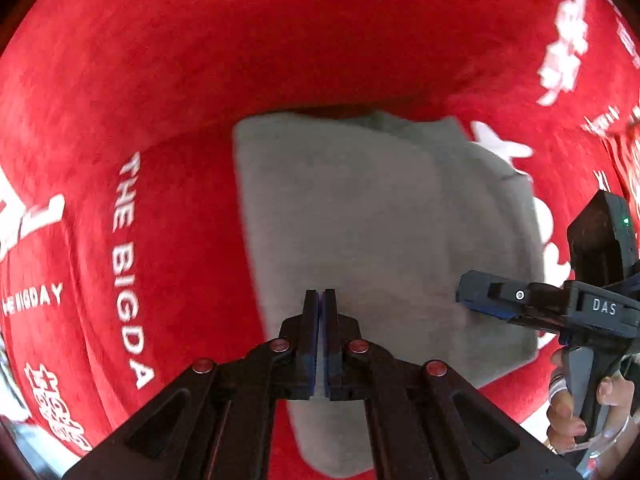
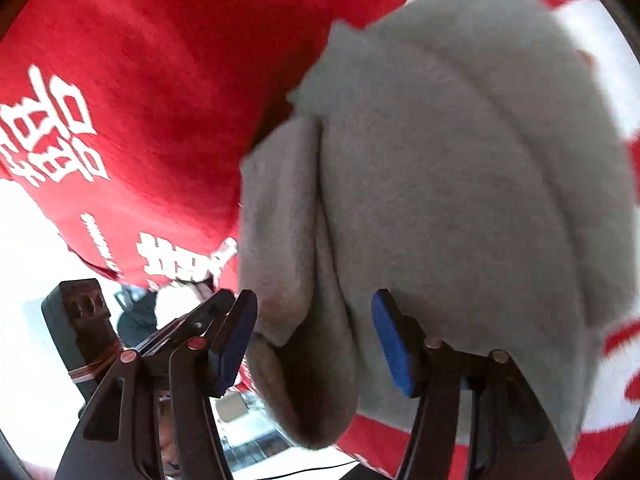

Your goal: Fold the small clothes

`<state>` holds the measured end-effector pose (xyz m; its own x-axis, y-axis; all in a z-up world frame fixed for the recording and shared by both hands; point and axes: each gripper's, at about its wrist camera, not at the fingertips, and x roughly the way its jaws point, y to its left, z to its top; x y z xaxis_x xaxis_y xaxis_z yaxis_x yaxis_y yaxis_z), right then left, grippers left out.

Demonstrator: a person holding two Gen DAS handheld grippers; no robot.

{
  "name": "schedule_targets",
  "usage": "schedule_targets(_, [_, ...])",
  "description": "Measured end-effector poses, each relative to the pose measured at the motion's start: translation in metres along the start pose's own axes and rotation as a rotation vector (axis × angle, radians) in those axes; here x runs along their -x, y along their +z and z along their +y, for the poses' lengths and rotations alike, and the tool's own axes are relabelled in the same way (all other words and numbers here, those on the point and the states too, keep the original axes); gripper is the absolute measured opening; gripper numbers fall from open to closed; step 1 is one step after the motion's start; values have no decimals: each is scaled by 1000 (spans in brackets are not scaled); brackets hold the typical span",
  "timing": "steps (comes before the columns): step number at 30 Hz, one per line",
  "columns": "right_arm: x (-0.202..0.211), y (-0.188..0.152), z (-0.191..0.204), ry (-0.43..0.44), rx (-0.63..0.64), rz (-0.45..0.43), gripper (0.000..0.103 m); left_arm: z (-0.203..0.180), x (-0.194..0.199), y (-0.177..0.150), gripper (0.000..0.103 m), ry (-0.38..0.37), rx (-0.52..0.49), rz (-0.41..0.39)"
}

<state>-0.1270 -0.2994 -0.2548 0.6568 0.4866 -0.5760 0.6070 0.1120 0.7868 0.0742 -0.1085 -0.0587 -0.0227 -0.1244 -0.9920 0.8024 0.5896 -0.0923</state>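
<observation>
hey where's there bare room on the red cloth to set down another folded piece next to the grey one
Free: the wide red cloth beyond the grey garment's far edge, and the strip between it and the white lettering. Crowded: the side where the right claw hovers over the garment's edge, and the near edge under the shut left claw.

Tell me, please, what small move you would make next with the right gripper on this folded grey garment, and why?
Probably ease the right gripper back off the folded grey fleece garment. Its jaws stand open with the thick folded edge between them, pads not pressing, and the garment already lies in flat layers on the red printed cloth. The left gripper is shut above it with nothing visible between its pads.
</observation>
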Motion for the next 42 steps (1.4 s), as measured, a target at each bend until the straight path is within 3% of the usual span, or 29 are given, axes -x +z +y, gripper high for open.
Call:
schedule_targets(5, [-30,14,21,-36,43,64,66,25,-5,-11,2,21,54,-14])
schedule_targets(11, [-42,27,56,-13,136,57,66,38,-14,-15,2,-9,104,-19])
schedule_targets(15, [-61,34,62,-86,173,81,64,45,-20,-14,2,3,136,-9])
schedule_targets(16, [-65,36,61,-97,168,81,59,46,-20,-15,2,8,144,-9])
schedule_targets(18, [-68,38,65,-115,183,75,14,49,-20,-16,2,23,159,-8])
schedule_targets(24, [-30,26,100,-55,297,-43,13,50,-20,-18,2,49,180,-22])
schedule_targets(29, [14,23,102,-13,314,-109,13,35,-19,-13,2,64,160,-28])
schedule_targets(33, [55,23,88,-48,360,-173,13,21,-21,-9,2,47,156,-33])
schedule_targets(36, [81,35,49,-130,292,-208,14,12,-27,-7,2,20,149,-36])
schedule_targets(37, [83,43,29,-163,238,-192,14,10,-29,-7,17,-2,149,-30])
schedule_targets(38, [82,48,13,-193,185,-177,16,7,-30,-7,89,-16,151,-28])
schedule_targets(40, [78,54,-18,-241,85,-151,26,3,-31,-6,103,-42,150,-69])
schedule_targets(42, [77,52,-29,-223,56,-147,33,-5,-37,-2,103,-90,137,-80])
